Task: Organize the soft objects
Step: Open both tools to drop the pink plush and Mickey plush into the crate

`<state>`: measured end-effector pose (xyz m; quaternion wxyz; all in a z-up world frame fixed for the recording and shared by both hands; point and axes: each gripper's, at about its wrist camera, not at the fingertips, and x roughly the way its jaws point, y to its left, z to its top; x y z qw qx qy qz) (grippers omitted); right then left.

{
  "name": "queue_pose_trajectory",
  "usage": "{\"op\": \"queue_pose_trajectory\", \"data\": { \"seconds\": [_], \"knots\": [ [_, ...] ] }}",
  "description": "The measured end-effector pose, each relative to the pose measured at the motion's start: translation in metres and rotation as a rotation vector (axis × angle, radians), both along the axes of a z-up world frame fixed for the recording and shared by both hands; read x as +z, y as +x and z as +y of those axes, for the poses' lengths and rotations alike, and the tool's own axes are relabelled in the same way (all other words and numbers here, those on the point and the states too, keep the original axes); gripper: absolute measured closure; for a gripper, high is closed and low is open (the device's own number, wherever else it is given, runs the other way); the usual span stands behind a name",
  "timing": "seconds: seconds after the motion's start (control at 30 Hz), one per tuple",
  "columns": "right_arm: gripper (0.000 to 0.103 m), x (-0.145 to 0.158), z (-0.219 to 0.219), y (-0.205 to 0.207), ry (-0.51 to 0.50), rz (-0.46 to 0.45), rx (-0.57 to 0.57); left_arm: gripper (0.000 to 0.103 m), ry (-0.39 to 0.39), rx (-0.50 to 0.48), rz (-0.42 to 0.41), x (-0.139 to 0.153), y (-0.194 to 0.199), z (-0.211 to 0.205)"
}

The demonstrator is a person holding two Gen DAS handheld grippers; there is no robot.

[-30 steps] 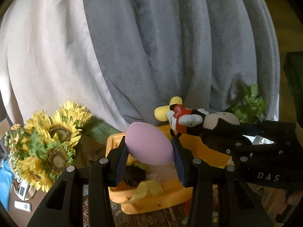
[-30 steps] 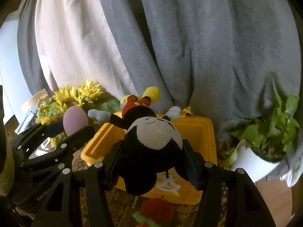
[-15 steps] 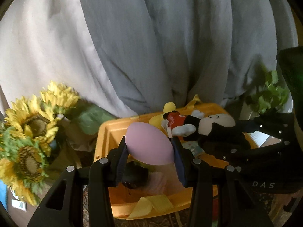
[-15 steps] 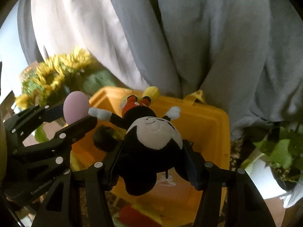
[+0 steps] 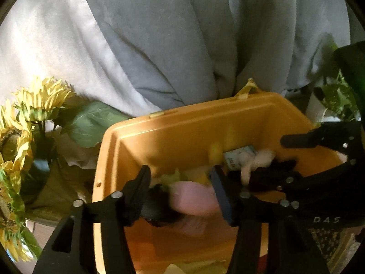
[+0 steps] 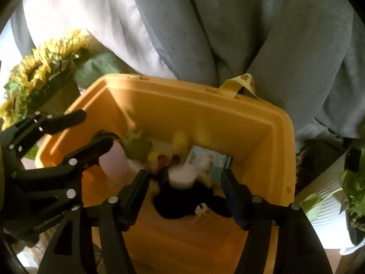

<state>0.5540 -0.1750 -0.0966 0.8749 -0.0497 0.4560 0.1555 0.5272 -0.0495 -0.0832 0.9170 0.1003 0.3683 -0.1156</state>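
Both grippers have dipped into the yellow bin [image 6: 280, 150], jaws opening to drop the pink egg [image 5: 194, 197] and mouse plush [image 6: 189, 196]; next, lift out empty.

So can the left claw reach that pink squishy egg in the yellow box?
Probably yes. The soft pink egg-shaped toy lies right between the left claw fingers inside the open yellow plastic box. The jaws are opening and nothing covers it; only a dark soft toy sits beside it.
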Motion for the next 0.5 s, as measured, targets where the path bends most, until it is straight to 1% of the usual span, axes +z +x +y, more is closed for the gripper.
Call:
{"op": "queue_pose_trajectory", "data": {
  "seconds": [0.07, 0.13, 0.23, 0.27, 0.37, 0.5],
  "knots": [
    [0.036, -0.001, 0.000, 0.000, -0.009, -0.001, -0.004, 0.041, 0.023, 0.013, -0.002, -0.002, 0.001, -0.001],
    [0.036, 0.002, -0.002, -0.003, -0.011, -0.011, -0.020, 0.040, 0.018, 0.017, 0.003, -0.003, 0.001, 0.000],
    [0.036, 0.009, -0.006, -0.007, 0.005, -0.041, -0.063, 0.033, 0.013, 0.023, 0.005, -0.002, -0.001, 0.002],
    [0.036, 0.013, -0.008, -0.010, 0.015, -0.052, -0.077, 0.030, 0.010, 0.021, 0.005, -0.001, -0.002, 0.003],
    [0.036, 0.026, -0.012, -0.018, 0.043, -0.085, -0.112, 0.030, -0.014, 0.010, -0.004, 0.006, -0.010, 0.005],
    [0.035, 0.044, -0.015, -0.034, 0.021, -0.140, -0.166, 0.025, -0.038, 0.003, -0.032, 0.019, -0.021, 0.008]
  ]
}}
